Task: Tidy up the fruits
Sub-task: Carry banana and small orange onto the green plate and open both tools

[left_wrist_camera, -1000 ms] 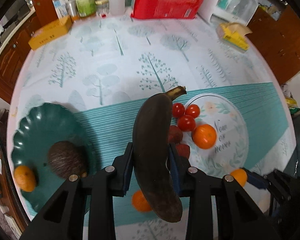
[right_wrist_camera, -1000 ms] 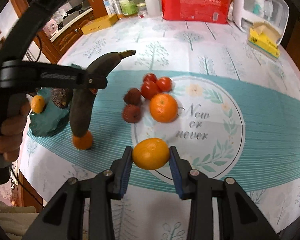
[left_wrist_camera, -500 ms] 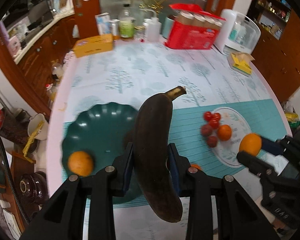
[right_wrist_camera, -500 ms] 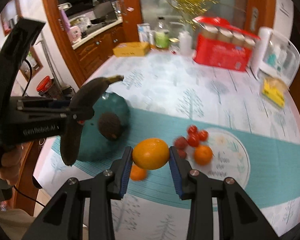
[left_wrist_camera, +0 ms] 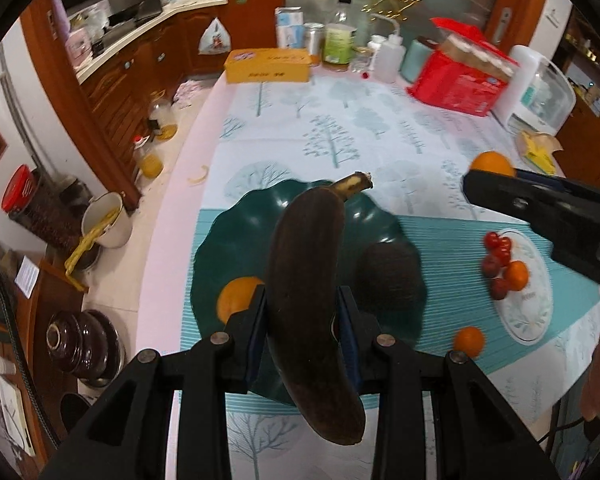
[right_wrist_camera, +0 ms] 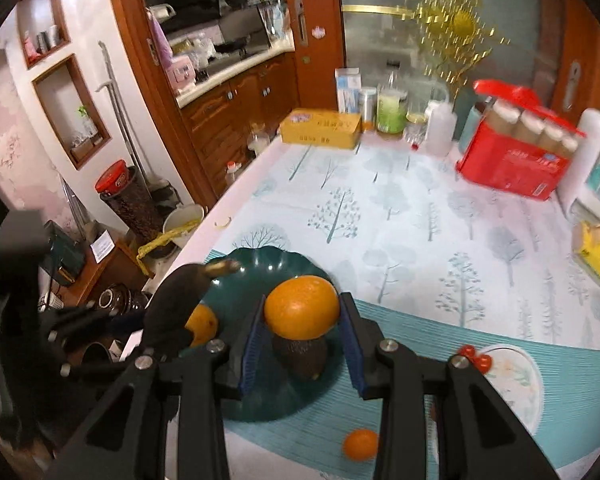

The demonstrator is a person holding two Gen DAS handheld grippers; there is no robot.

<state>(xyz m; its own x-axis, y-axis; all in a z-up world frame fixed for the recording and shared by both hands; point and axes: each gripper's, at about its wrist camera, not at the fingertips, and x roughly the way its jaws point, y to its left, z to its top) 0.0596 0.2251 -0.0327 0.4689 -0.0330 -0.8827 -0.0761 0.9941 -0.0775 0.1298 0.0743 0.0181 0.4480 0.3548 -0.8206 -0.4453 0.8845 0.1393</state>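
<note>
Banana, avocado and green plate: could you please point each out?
Banana [left_wrist_camera: 308, 280]: left wrist view, mid-body.
Avocado [left_wrist_camera: 388, 276]: left wrist view, centre.
Green plate [left_wrist_camera: 236, 240]: left wrist view, bare inner surface.

Wooden kitchen cabinets [left_wrist_camera: 112, 92], pale tiled floor [left_wrist_camera: 168, 216], frosted glass door [right_wrist_camera: 384, 44], tree-print tablecloth [right_wrist_camera: 400, 208]

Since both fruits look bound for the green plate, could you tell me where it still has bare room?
The green plate is bare across its far half, toward the tree-print cloth. Its near side is crowded: a small orange on the left and the dark avocado on the right.
</note>
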